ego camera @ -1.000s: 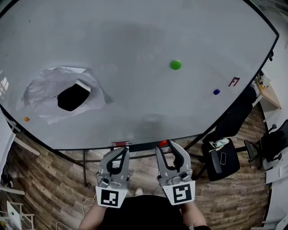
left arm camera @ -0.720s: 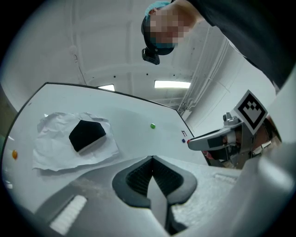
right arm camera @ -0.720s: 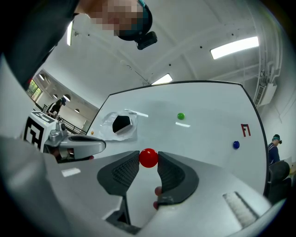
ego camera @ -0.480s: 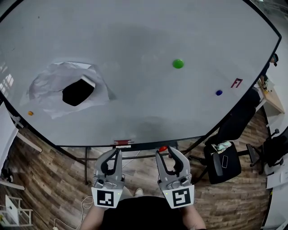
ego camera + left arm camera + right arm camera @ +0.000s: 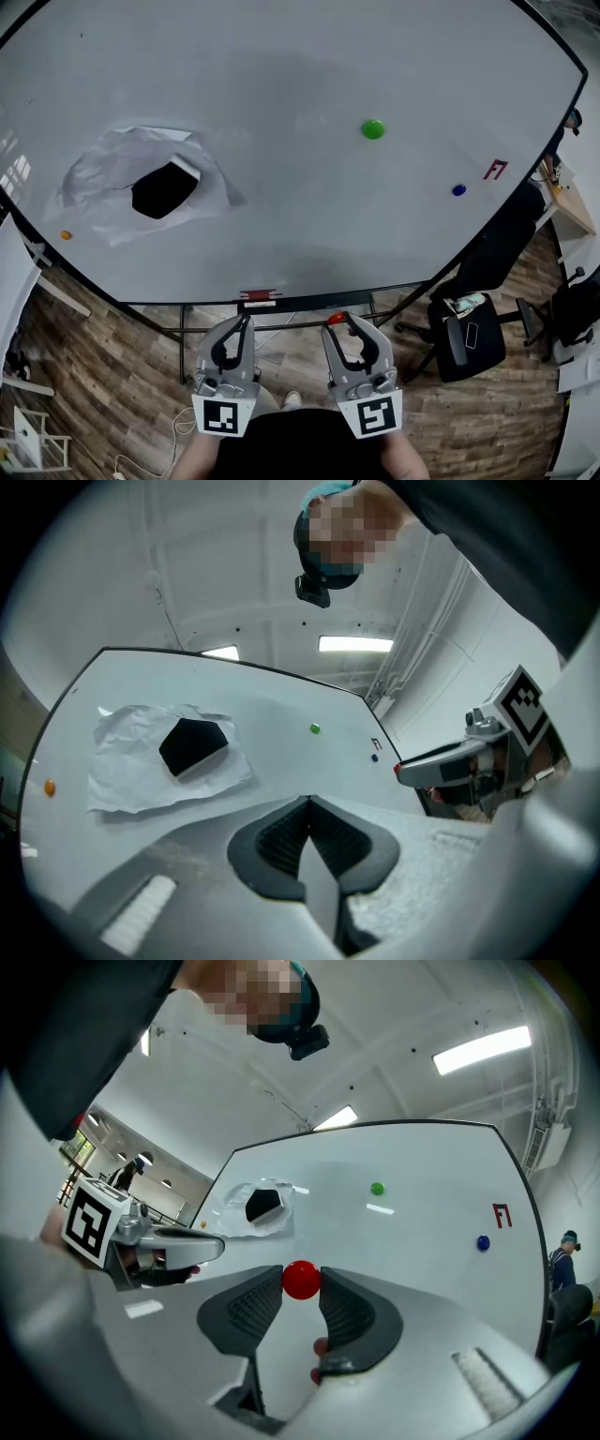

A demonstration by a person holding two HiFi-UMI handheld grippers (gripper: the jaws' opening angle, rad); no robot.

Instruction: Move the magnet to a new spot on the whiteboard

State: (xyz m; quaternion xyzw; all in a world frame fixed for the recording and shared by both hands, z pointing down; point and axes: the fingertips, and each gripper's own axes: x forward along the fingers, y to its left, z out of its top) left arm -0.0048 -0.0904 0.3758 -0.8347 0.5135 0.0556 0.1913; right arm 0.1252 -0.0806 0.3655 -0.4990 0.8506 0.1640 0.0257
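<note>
A small red magnet sits between the pads of my right gripper, which is shut on it. In the head view that magnet shows at the tip of the right gripper, below the lower edge of the whiteboard and off its surface. My left gripper hangs beside it at about the same height. Its pads meet with nothing between them in the left gripper view. Both grippers point up toward the board.
On the board are a green magnet, a blue magnet, an orange magnet, a red mark, and a crumpled paper under a black eraser. A black office chair stands on the wooden floor at the right.
Both grippers have drawn slightly down and back from the board's lower edge. The red magnet has stayed in the right gripper. The left gripper has stayed shut.
</note>
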